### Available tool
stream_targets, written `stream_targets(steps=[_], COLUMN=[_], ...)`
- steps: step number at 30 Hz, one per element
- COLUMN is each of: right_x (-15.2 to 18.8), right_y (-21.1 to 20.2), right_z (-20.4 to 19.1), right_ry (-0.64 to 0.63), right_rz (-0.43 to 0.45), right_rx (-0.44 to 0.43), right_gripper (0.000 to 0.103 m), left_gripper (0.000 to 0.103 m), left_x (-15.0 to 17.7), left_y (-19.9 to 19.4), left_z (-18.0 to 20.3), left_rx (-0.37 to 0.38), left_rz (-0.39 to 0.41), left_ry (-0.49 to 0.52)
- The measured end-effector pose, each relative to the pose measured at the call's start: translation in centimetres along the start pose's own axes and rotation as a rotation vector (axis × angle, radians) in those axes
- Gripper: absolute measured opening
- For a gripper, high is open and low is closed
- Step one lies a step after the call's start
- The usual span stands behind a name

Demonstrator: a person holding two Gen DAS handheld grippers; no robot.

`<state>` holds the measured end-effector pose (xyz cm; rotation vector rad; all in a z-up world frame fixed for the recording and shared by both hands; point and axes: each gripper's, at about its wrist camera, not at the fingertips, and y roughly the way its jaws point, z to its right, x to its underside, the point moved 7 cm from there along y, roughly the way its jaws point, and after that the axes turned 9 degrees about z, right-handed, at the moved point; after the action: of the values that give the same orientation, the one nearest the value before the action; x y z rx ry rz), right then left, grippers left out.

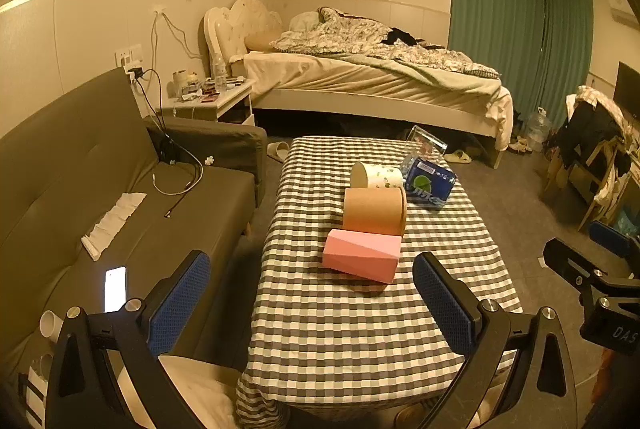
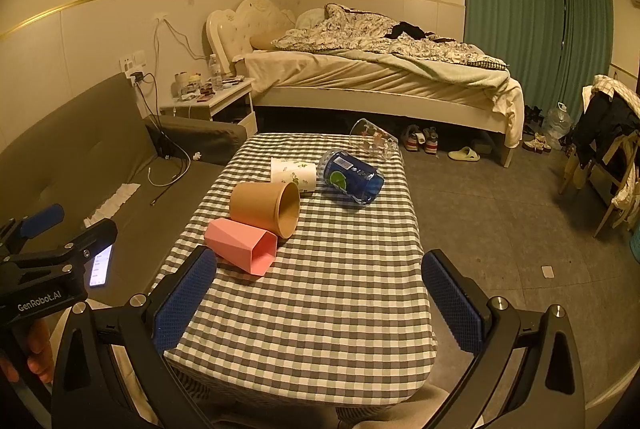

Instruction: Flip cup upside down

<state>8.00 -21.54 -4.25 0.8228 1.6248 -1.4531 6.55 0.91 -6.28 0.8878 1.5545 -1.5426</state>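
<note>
Several cups lie on their sides in a row on the checkered table (image 1: 360, 329) (image 2: 340, 309): a pink faceted cup (image 1: 362, 256) (image 2: 240, 247) nearest, then a tan cup (image 1: 374, 211) (image 2: 266, 207), a white printed cup (image 1: 376, 176) (image 2: 293, 172), a blue cup (image 1: 430, 183) (image 2: 352, 179) and a clear glass (image 1: 426, 142) (image 2: 374, 141). My left gripper (image 1: 312, 301) is open and empty, short of the pink cup. My right gripper (image 2: 318, 303) is open and empty, in front of the pink cup and to its right.
A grey sofa (image 1: 100, 189) (image 2: 80, 157) stands left of the table with a lit phone (image 1: 115, 288), cables and a cloth on it. A bed (image 1: 360, 77) and a nightstand (image 1: 212, 101) stand behind. A chair with clothes (image 2: 608, 149) stands at right.
</note>
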Motion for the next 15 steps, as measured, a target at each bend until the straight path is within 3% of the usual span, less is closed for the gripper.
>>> stream_targets(steps=[15], right_x=[0.36], right_y=[0.1], right_z=[0.35], right_ry=[0.003], right_rz=[-0.009], right_rx=[0.003], right_gripper=[0.103], left_gripper=[0.103], left_x=[0.17], left_y=[0.17], left_z=[-0.02], left_rx=[-0.006], left_rz=[-0.014], left_ry=[-0.001])
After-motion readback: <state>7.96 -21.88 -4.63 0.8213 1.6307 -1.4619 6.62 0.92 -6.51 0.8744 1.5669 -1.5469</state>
